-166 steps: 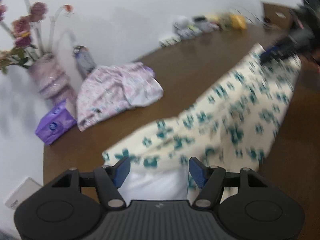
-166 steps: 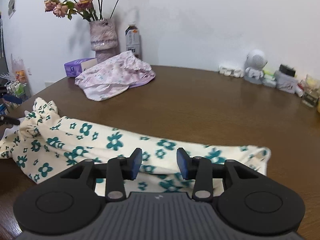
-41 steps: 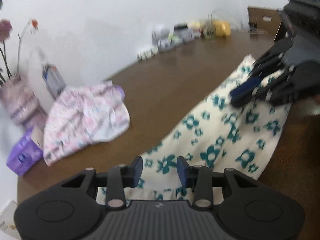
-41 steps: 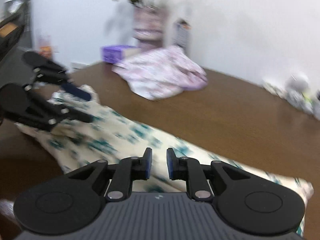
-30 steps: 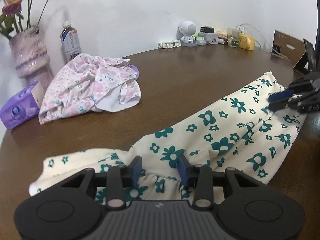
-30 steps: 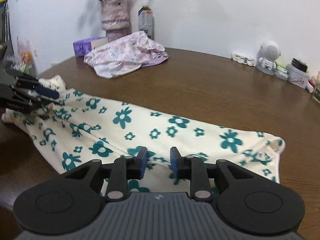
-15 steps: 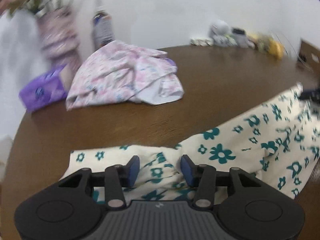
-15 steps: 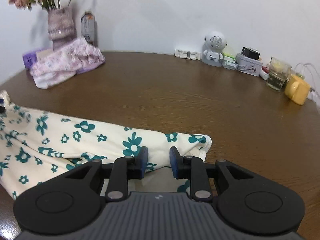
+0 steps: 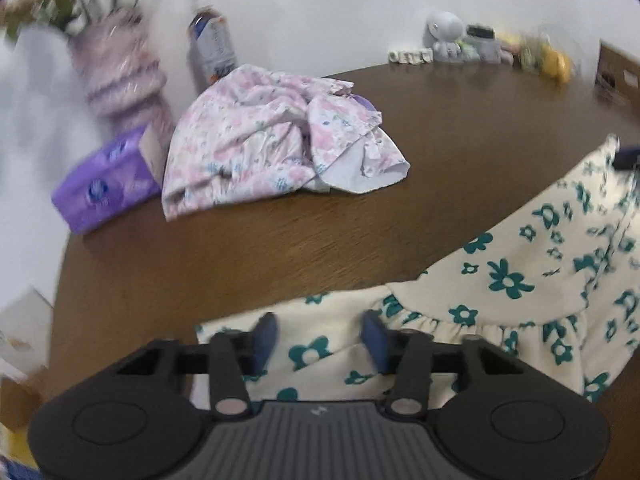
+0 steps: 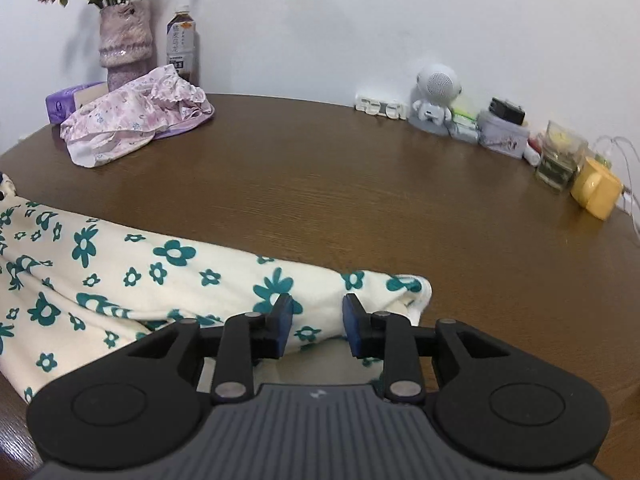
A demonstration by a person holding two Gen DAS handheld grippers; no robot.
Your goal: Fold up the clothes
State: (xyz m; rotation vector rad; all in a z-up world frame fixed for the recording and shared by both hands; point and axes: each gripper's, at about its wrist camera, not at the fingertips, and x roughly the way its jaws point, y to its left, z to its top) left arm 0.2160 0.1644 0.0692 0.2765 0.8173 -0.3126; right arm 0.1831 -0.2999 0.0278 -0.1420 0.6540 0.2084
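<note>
While both grippers sit low over the near edge of the round brown table [image 10: 360,184], the cream garment with teal flowers [image 10: 132,276] lies stretched flat along that edge, spanning from one gripper to the other.

Left gripper [image 9: 318,334]: jaws spread wide, nothing pinched between them. The blue pads hang over the garment's gathered end, where a ruffled seam crosses the fabric. Whether the pads touch the cloth cannot be told; this view is motion-blurred.

Right gripper [image 10: 316,322]: jaws parted with a clear gap, not gripping. The garment's far end, a rounded folded corner, lies just ahead of and under the fingertips. A pale inner layer of the cloth shows beneath the fingers.

Other items on the table, well apart from the flowered garment:
- pink floral garment [image 9: 276,140], crumpled in a heap toward the back left, partly lying against a purple tissue pack [image 9: 104,184].
- pink textured vase [image 10: 126,38] with dried roses, behind the heap at the wall.
- drink bottle [image 10: 182,44] just beside the vase, upright.
- small white robot figure [image 10: 436,96] at the back edge, with a row of small containers to its right and a yellow mug [image 10: 596,188] at the end of the row.
</note>
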